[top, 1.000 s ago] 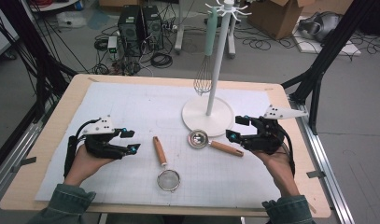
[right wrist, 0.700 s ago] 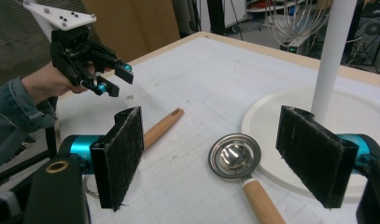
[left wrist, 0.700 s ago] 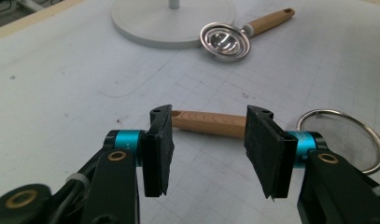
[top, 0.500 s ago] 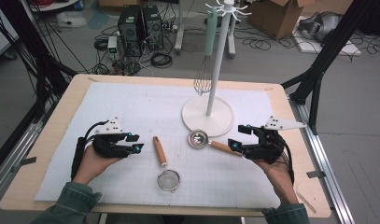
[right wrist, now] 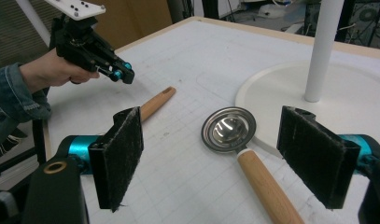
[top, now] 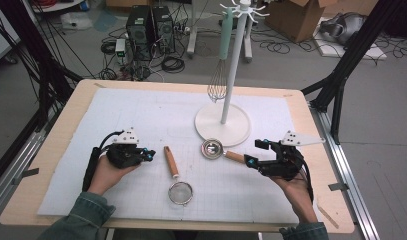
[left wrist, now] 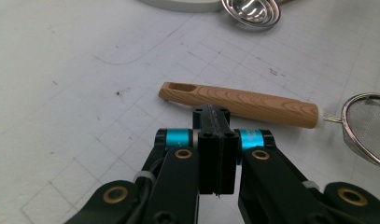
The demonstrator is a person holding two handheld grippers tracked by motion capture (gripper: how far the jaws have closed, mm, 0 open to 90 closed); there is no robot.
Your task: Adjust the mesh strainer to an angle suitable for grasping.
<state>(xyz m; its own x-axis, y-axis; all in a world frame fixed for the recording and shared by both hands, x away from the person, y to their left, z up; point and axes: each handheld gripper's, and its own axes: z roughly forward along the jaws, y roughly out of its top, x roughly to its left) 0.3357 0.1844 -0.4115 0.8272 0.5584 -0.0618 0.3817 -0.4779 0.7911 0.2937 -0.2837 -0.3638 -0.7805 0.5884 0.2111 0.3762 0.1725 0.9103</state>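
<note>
Left gripper [top: 147, 155], held in the person's left hand [top: 107, 175], hovers low over the white gridded mat [top: 141, 115] at the left of the high view. Its jaws have just been closing and now meet face to face with nothing between them, as the left gripper view [left wrist: 214, 135] shows. Just beyond the closed tips lies the wooden handle of the strainer [left wrist: 253, 103], with a slot at its far end; gripper and handle are near but apart. In the high view the strainer [top: 176, 180] lies near the front middle of the mat, its handle pointing away from the person and its round mesh bowl toward the front edge.

Right gripper [top: 255, 154], held in the right hand [top: 295, 190], stands with its jaws wide apart. In the right gripper view [right wrist: 222, 158] the two black pads flank the scoop [right wrist: 234, 140] without touching it. The scoop [top: 218, 150] has a round metal bowl and a wooden handle; it lies on the mat just beside the round base of the white stand [top: 223, 124], handle pointing toward the right gripper.

Whisk [top: 219, 75] with a pale green handle hangs from the top of the stand. Mat rests on the wooden table [top: 311, 150].
</note>
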